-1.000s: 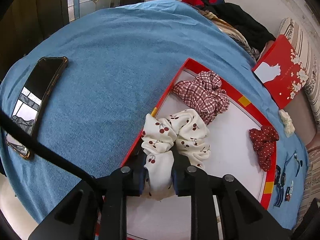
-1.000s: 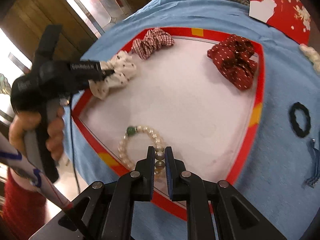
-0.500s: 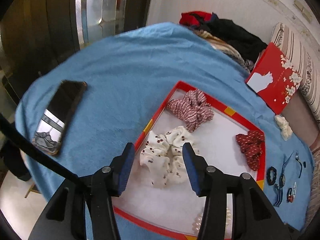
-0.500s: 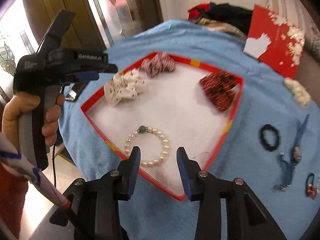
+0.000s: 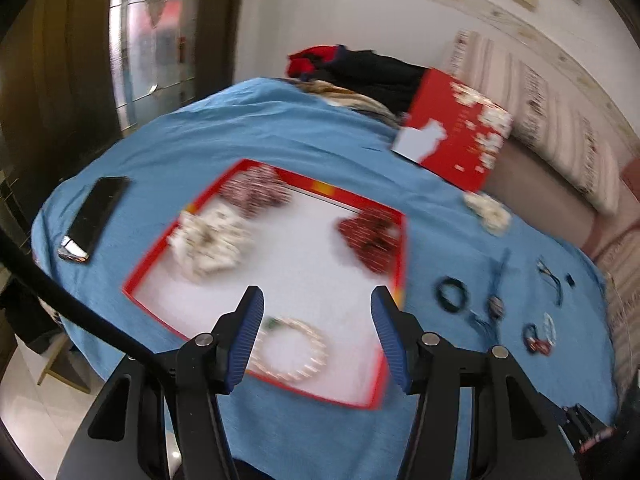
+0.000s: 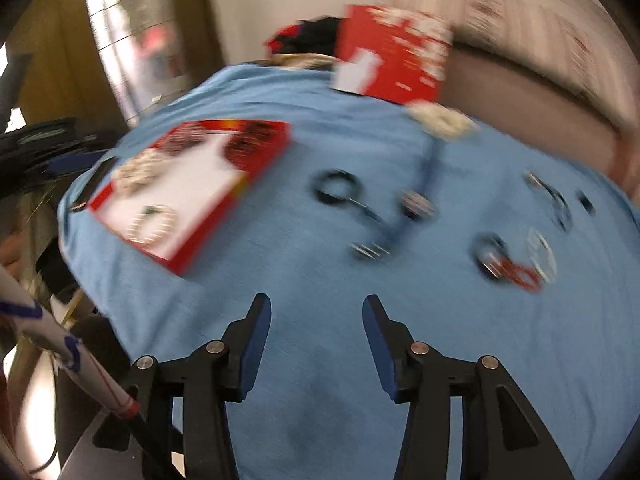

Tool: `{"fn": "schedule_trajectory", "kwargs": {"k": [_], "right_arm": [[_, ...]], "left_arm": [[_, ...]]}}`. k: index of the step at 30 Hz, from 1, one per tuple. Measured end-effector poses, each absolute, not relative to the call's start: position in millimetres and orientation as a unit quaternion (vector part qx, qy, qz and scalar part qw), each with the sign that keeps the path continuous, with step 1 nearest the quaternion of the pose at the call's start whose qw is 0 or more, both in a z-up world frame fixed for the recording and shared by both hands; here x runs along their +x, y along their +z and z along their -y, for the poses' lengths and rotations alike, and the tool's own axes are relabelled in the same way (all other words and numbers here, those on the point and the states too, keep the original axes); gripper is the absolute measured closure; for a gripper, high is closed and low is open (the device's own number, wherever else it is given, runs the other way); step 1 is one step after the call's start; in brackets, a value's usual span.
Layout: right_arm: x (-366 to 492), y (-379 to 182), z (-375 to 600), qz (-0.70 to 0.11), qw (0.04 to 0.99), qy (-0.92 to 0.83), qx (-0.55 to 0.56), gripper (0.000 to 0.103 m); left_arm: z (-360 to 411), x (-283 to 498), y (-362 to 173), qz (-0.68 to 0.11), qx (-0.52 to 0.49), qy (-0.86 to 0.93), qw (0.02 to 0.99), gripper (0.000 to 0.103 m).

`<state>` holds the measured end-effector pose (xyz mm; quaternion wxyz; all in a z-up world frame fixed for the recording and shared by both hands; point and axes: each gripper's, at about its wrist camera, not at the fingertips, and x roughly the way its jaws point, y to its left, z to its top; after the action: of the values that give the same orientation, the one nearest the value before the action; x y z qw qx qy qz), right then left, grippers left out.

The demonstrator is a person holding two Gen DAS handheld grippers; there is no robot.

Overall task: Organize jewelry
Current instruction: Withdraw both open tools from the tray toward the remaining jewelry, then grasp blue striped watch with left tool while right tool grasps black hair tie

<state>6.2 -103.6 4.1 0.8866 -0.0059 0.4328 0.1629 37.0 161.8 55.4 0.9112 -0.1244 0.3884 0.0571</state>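
Observation:
A red-rimmed tray [image 5: 402, 256] with a white floor lies on the blue cloth. In it lie a white cherry scrunchie [image 5: 210, 242], a red checked scrunchie [image 5: 256, 192], a dark red dotted scrunchie [image 5: 370, 236] and a pearl bracelet [image 5: 294, 350]. My left gripper [image 5: 316, 328] is open and empty above the tray's near edge. My right gripper [image 6: 316, 334] is open and empty over bare cloth, right of the tray [image 6: 256, 176]. A black hair tie [image 6: 336, 188], a blue lanyard piece [image 6: 400, 220] and small red jewelry [image 6: 516, 268] lie ahead of it.
A phone [image 5: 96, 216] lies left of the tray. A red box lid [image 5: 452, 136] and a clothes pile [image 5: 360, 72] sit at the back. A cream scrunchie [image 5: 488, 212] lies near the lid. The cloth's edge drops off at the front and left.
Both grippers opened and pulled back. The left let go of the cherry scrunchie in the tray, the right let go of the pearl bracelet. The right swung to the right, toward the loose jewelry.

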Motion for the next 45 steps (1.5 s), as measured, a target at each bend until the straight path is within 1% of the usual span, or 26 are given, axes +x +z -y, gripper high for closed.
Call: {"fn": "schedule_trajectory", "kwargs": {"k": [5, 8, 14, 19, 35, 40, 45], "right_arm": [[-3, -15, 176, -0.451, 0.882, 0.104, 0.082, 0.051], [-12, -21, 201, -0.45, 0.882, 0.083, 0.111, 0.051], [-25, -29, 228, -0.445, 0.883, 0.065, 0.134, 0.051], [-31, -34, 241, -0.441, 0.883, 0.056, 0.15, 0.051], [-24, -45, 261, -0.45, 0.879, 0.028, 0.155, 0.051], [-12, -46, 261, -0.453, 0.879, 0.03, 0.144, 0.051], [15, -33, 270, -0.438, 0.89, 0.025, 0.126, 0.051]], "left_arm": [[-108, 20, 48, -0.396, -0.129, 0.031, 0.908, 0.048], [-80, 7, 33, -0.406, -0.123, 0.031, 0.905, 0.048], [-28, -17, -12, -0.464, -0.091, 0.002, 0.881, 0.048], [2, -31, -22, -0.47, -0.053, -0.02, 0.881, 0.048], [15, -28, -33, -0.482, -0.036, -0.04, 0.874, 0.048], [10, -10, -28, -0.478, -0.039, -0.042, 0.876, 0.048], [14, 25, -14, -0.468, -0.033, -0.059, 0.881, 0.048]]}}
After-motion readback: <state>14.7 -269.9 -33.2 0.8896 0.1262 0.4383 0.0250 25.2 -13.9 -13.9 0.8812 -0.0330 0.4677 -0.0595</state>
